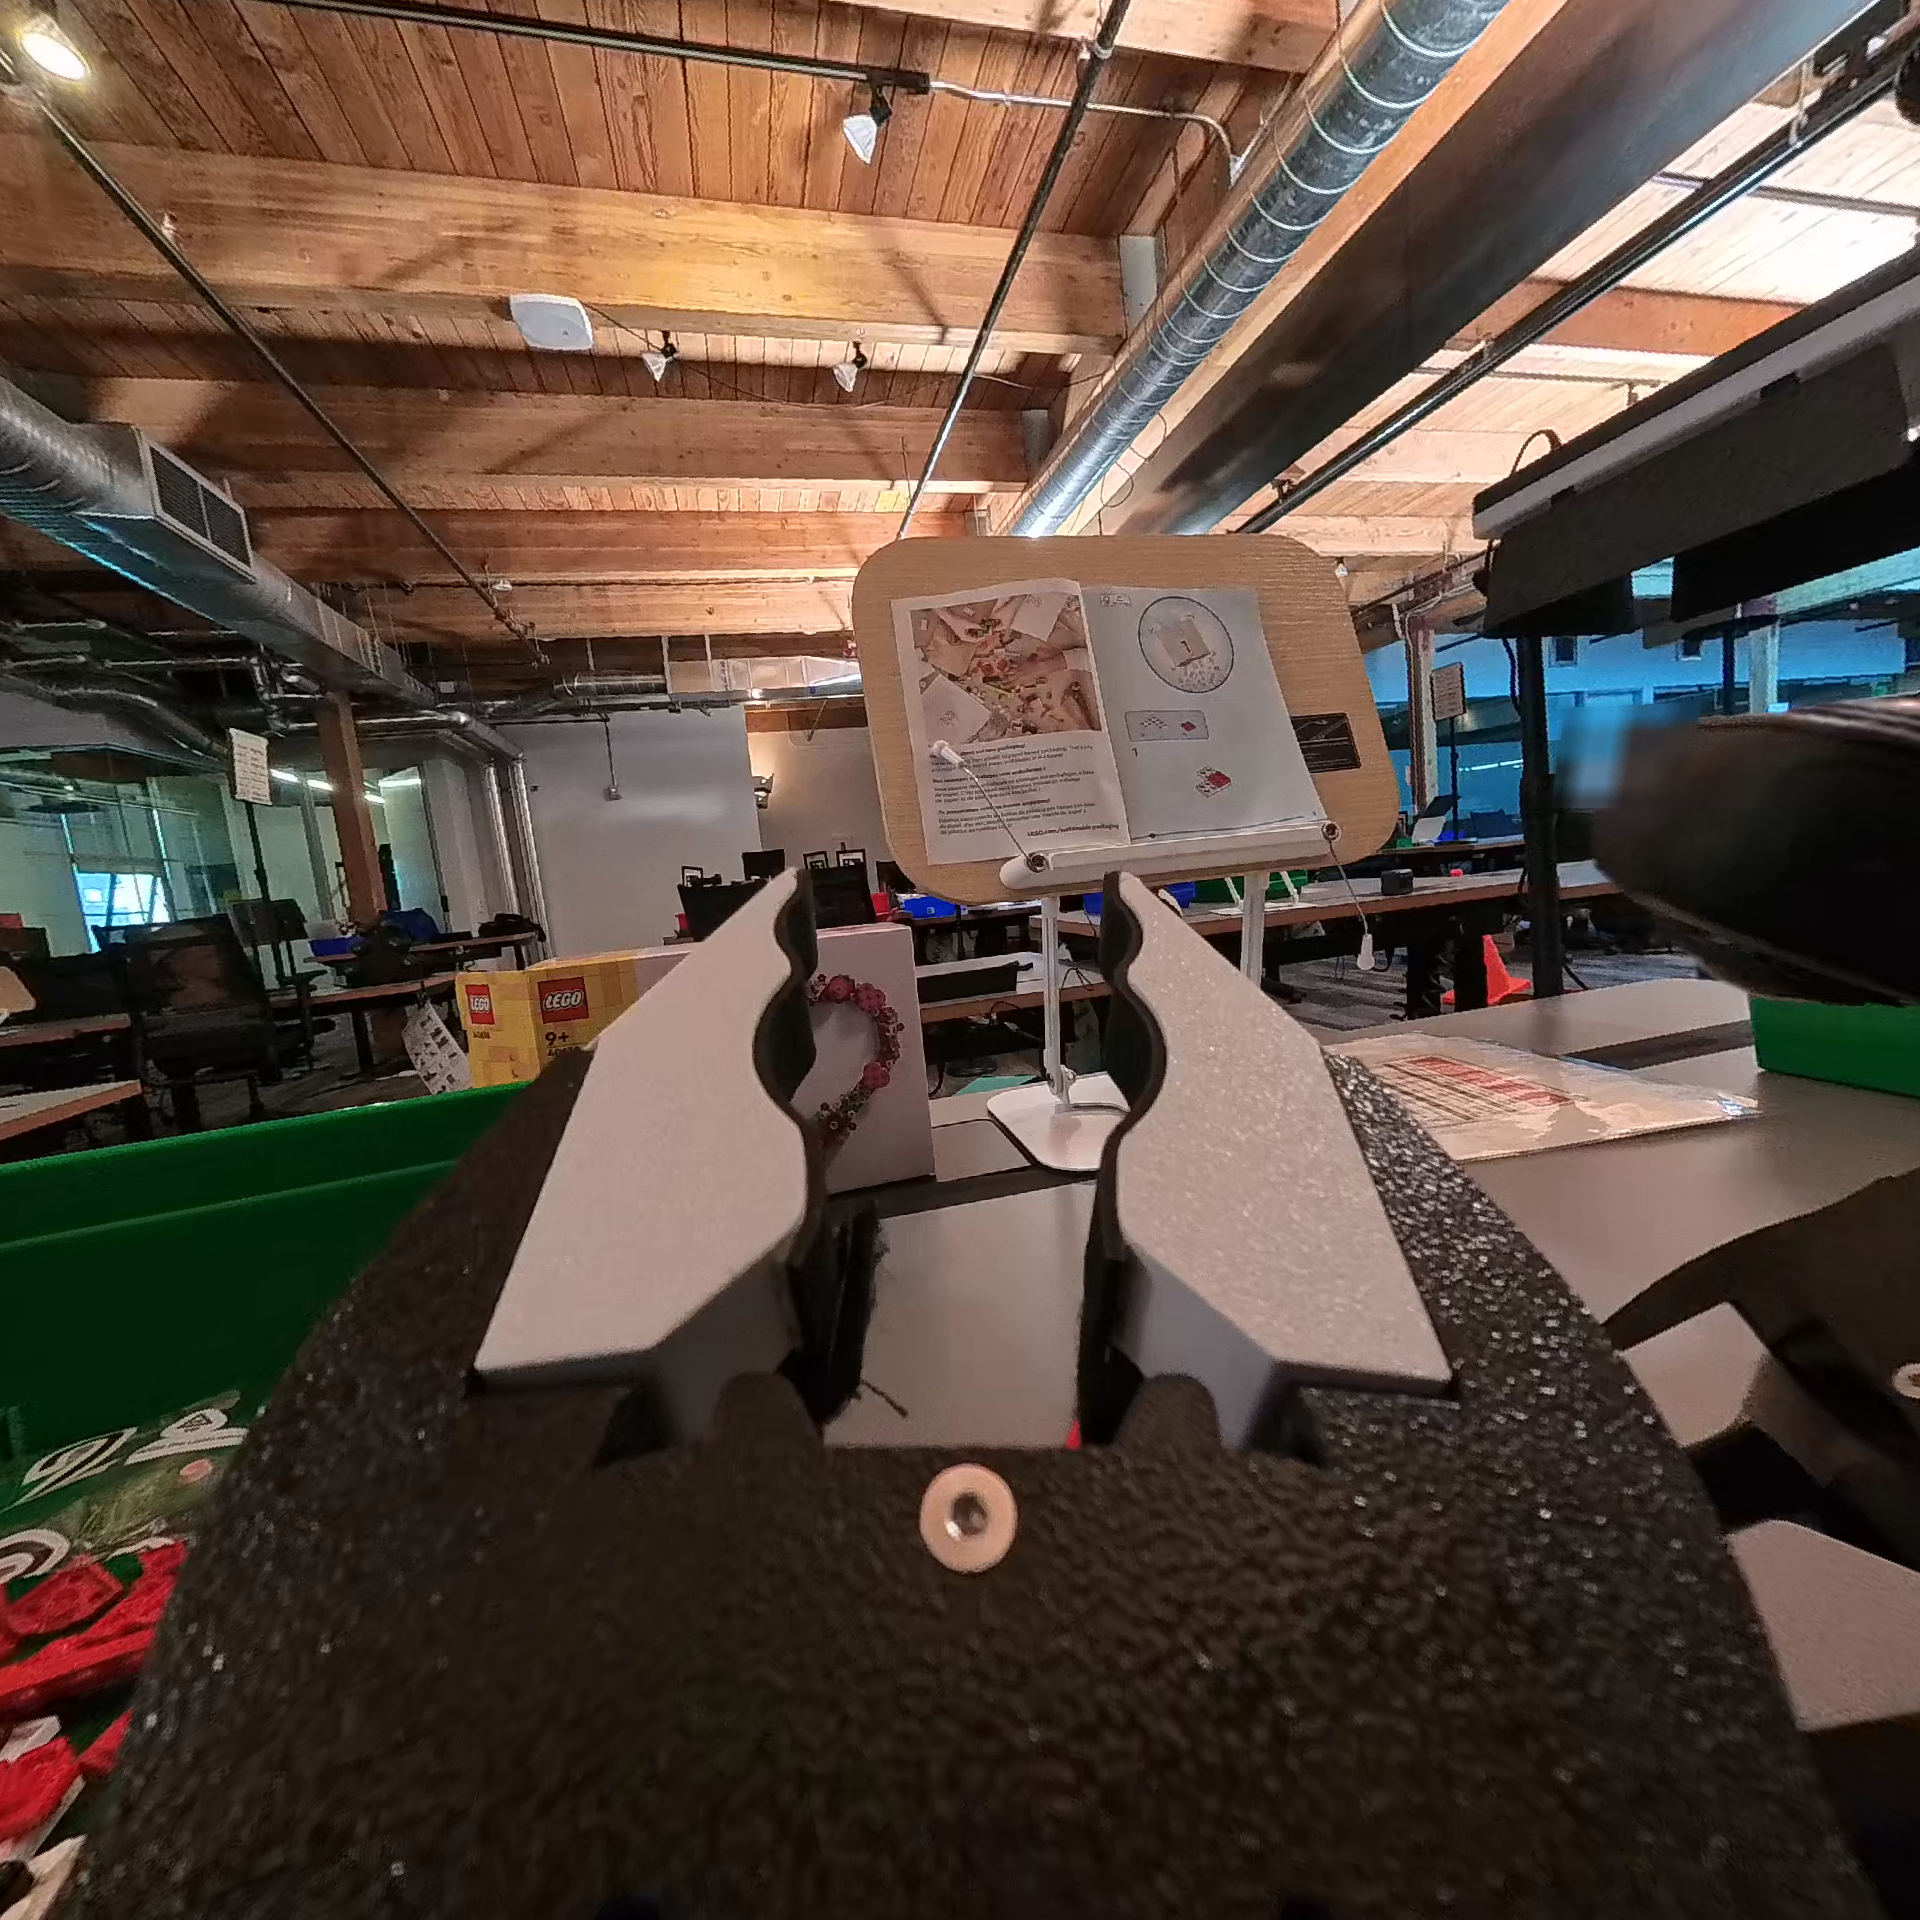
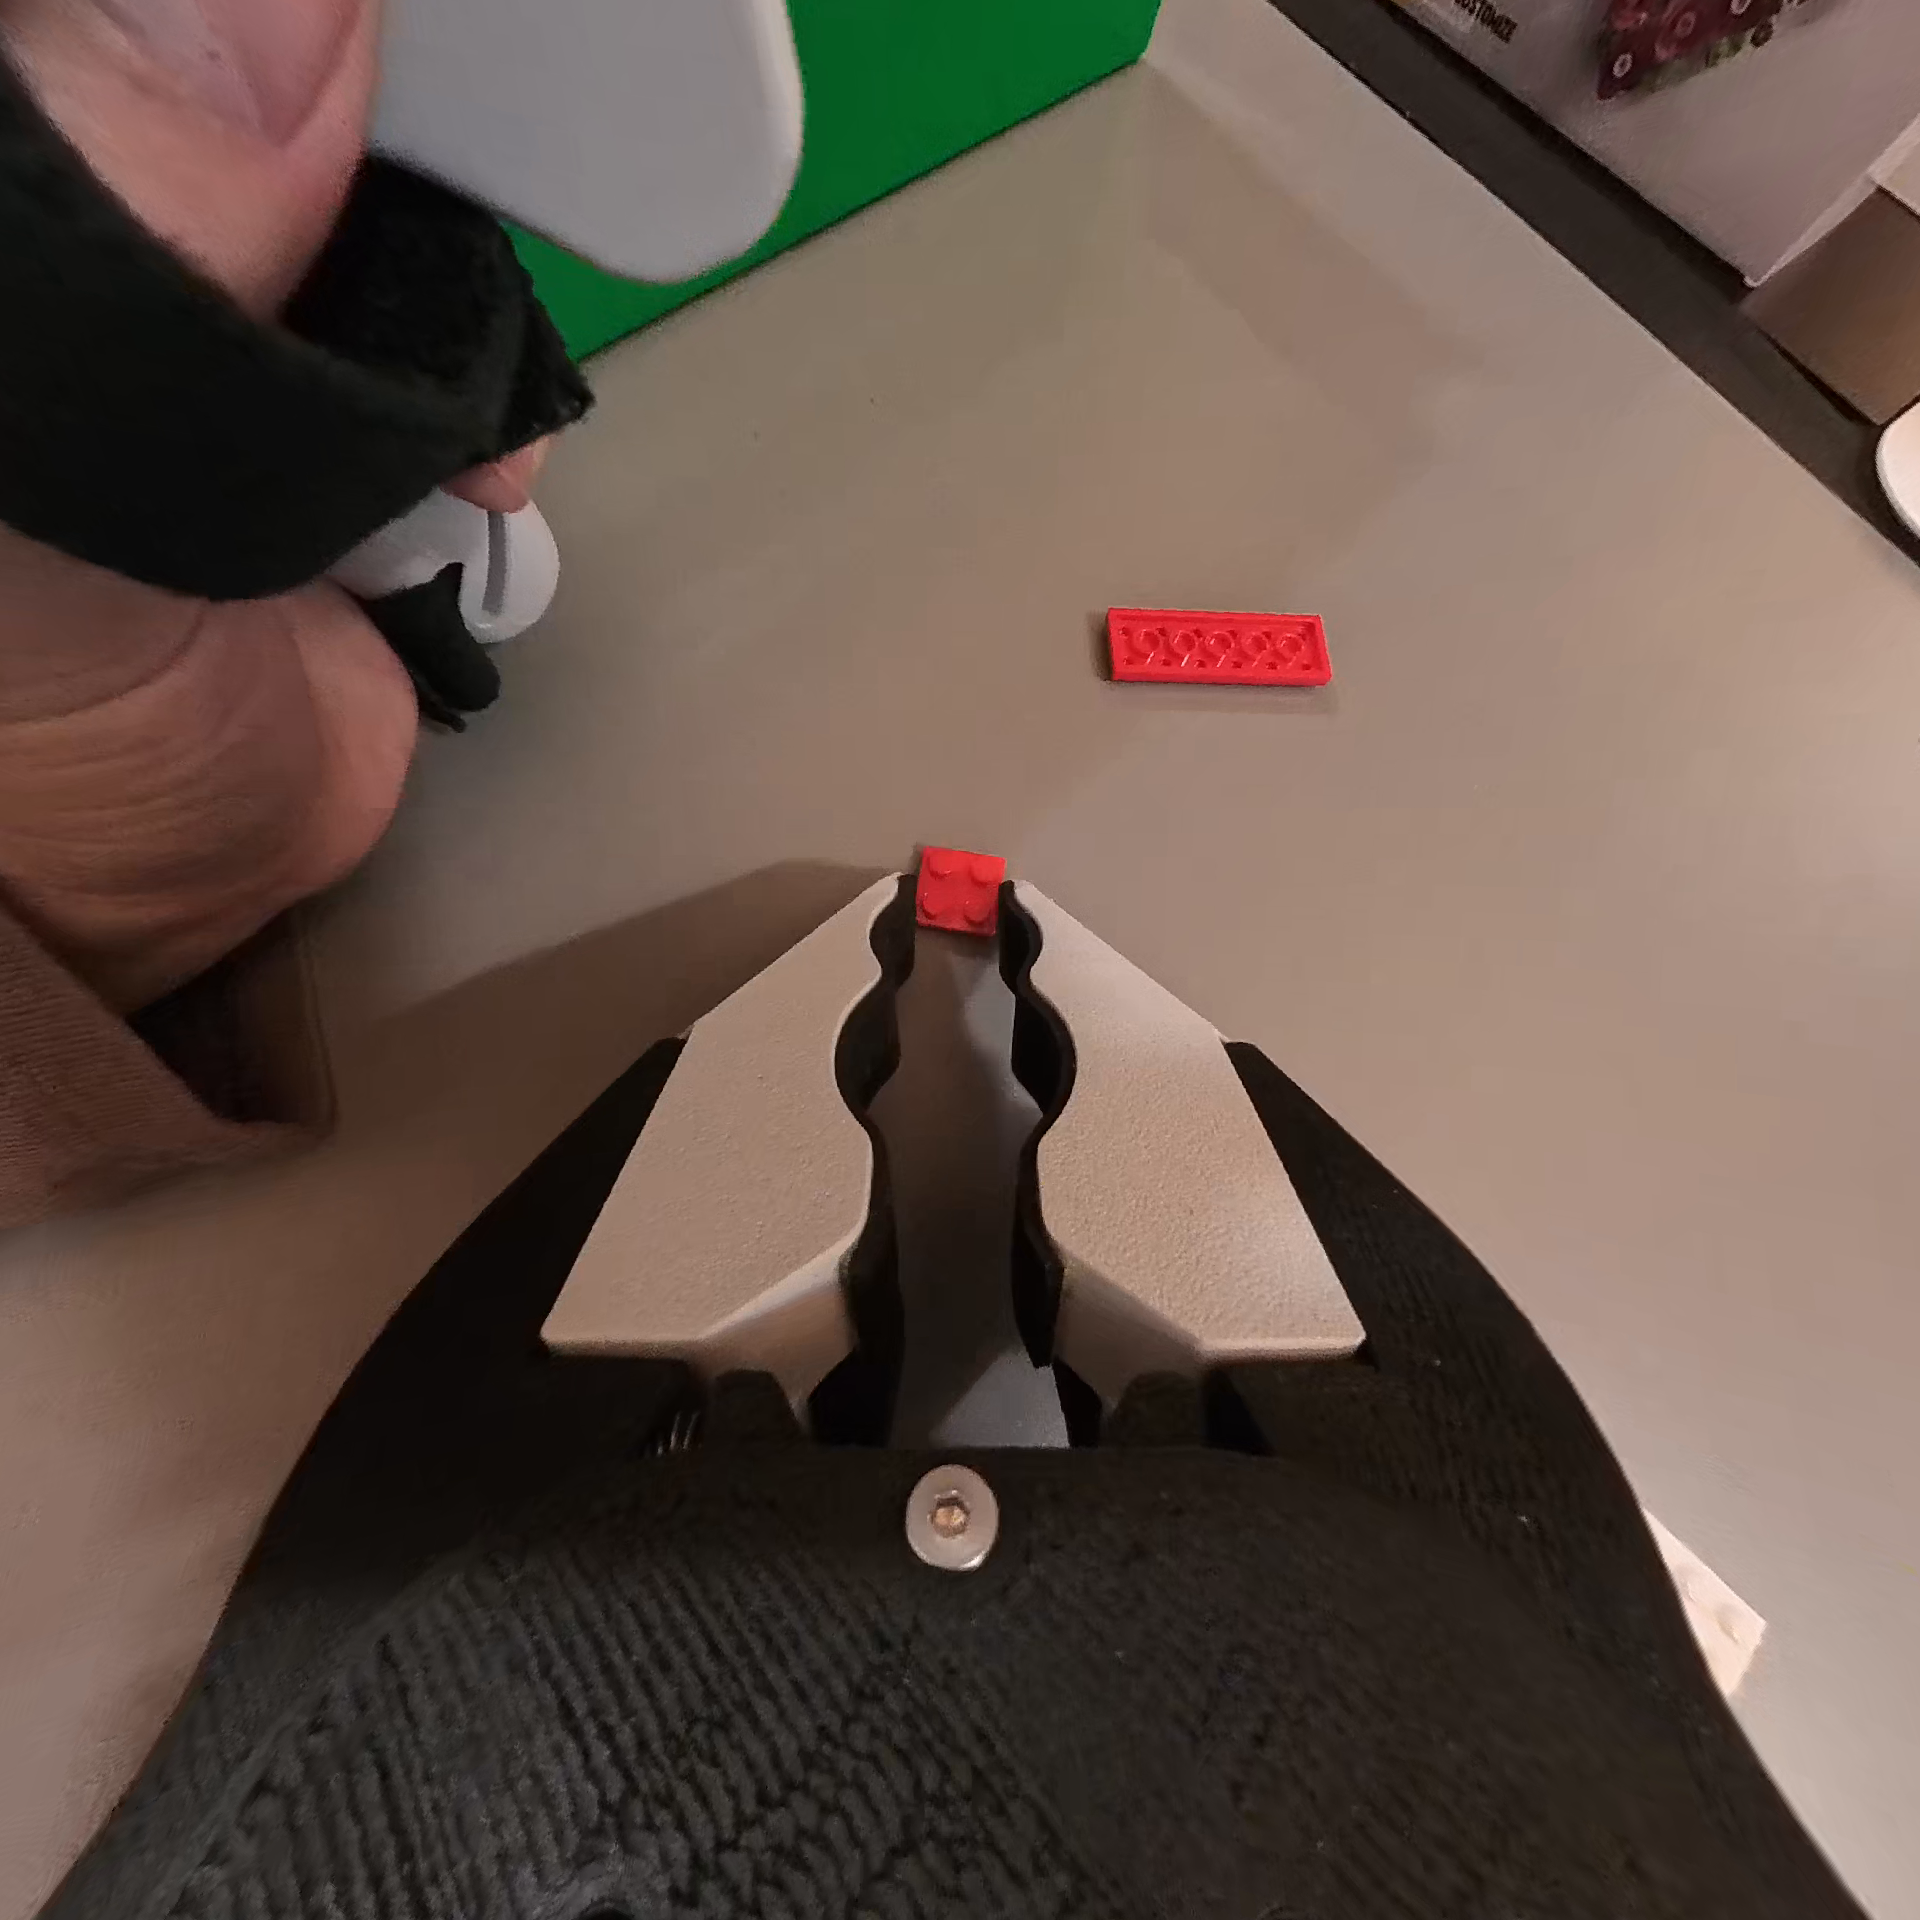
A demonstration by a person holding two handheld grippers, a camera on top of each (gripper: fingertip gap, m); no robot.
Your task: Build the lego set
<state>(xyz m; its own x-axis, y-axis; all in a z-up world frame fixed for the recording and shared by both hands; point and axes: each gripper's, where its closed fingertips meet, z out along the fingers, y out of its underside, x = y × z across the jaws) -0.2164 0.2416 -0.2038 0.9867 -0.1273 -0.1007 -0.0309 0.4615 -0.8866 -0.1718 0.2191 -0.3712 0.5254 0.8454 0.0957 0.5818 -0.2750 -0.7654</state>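
Note:
In the right wrist view my right gripper (image 2: 958,896) is shut on a small red square plate (image 2: 960,889), held between its tips just above the grey table (image 2: 1039,436). A longer red plate (image 2: 1216,646) lies upside down on the table, ahead and to the right. In the left wrist view my left gripper (image 1: 958,914) is open and empty, raised and pointing toward an open instruction booklet (image 1: 1101,712) on a wooden stand (image 1: 1351,665). Loose red pieces (image 1: 73,1621) lie at the lower left.
A green bin (image 1: 208,1247) stands at my left; it also shows in the right wrist view (image 2: 935,94). A white box with a flower heart (image 1: 868,1039) and a yellow box (image 1: 540,1013) stand behind. A plastic bag (image 1: 1527,1091) lies at right. A hand (image 2: 156,769) holds the other gripper's handle. About 15 cm separates my left fingertips from my right.

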